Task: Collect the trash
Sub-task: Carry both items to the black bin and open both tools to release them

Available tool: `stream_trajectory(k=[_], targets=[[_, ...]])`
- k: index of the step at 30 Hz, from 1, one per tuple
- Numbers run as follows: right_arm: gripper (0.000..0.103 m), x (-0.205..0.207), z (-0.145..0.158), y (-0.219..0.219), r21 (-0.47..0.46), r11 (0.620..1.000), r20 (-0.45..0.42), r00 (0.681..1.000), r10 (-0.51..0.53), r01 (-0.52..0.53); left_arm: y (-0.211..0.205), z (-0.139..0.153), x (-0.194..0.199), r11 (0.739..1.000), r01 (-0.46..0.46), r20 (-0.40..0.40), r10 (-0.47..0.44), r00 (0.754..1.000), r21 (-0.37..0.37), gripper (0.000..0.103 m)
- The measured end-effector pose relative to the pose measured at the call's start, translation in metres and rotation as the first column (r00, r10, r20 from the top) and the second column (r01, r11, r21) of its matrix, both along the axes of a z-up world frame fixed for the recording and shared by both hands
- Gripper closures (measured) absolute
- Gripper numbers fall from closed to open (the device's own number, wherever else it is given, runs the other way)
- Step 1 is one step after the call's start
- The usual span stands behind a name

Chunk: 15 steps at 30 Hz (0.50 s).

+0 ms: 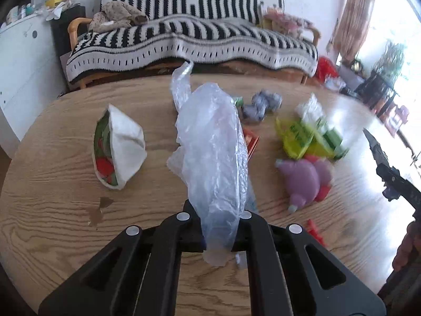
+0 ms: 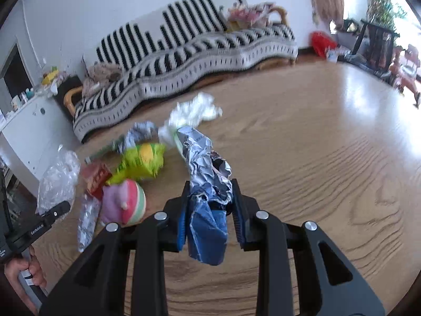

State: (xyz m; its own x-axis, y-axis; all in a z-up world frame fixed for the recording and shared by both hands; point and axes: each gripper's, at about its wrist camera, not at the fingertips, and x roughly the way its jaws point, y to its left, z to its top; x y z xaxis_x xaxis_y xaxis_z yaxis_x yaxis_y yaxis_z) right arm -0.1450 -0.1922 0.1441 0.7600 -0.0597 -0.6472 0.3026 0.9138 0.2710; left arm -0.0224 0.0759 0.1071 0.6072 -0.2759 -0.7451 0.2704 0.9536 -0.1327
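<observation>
My left gripper (image 1: 217, 210) is shut on a clear plastic bag (image 1: 213, 142) and holds it above the wooden table (image 1: 58, 184); the bag also shows in the right wrist view (image 2: 56, 176). My right gripper (image 2: 210, 194) is shut on a crumpled silver and blue foil wrapper (image 2: 204, 173) above the table. Loose trash lies between them: a yellow-green wrapper (image 1: 297, 137), a purple and pink pouch (image 1: 305, 179), a crumpled grey paper ball (image 1: 260, 104), a red packet (image 1: 251, 138) and a white plastic wad (image 2: 194, 110).
A white paper bowl (image 1: 121, 147) printed with red and green lies on its side at the table's left. A striped sofa (image 1: 189, 34) stands behind the table. A white cabinet (image 1: 21, 60) is at the left. A small stain (image 1: 98, 208) marks the table.
</observation>
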Motion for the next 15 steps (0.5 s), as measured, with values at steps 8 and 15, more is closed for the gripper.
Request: stream_trajectory(k=[8,15], targets=[[0.075,-0.111,0.066,-0.03,-0.136,0.989,0.113,0.993,-0.033,0.048,-0.043,0.052,-0.078,0.985,0.14,0.119,-0.128,0.985,-0.101,0.099],[0.075,-0.259,0.069,-0.127,-0.077,0.976,0.071,0.978,-0.197,0.202,-0.194,0.055,-0.208,0.851,0.502,0.032,-0.504,0.863,-0.155,0.099]])
